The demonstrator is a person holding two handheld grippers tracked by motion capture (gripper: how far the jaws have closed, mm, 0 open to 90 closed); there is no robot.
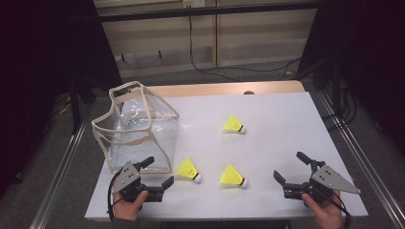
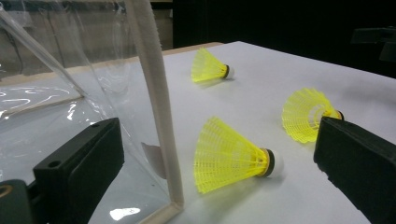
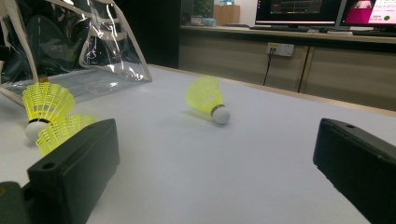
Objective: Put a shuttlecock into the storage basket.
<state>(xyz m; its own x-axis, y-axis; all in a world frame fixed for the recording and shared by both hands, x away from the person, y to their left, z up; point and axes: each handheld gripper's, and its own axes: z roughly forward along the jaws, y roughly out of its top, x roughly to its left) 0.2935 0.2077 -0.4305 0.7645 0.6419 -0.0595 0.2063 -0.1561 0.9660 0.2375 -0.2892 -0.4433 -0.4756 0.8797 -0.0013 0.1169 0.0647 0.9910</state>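
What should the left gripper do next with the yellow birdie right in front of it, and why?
Probably ease the left gripper forward until its open jaws sit either side of the nearest shuttlecock, then close. That shuttlecock lies on its side on the table, just ahead of the jaws and beside the clear bag, and nothing is held yet.

Bag left, three shuttlecocks right of it on the table [image 1: 286, 119].
Bag [image 1: 136, 126] stands at the left; near shuttlecock [image 1: 188, 169] just beside it, middle shuttlecock [image 1: 232, 176] to its right, far shuttlecock [image 1: 234, 124] behind both.
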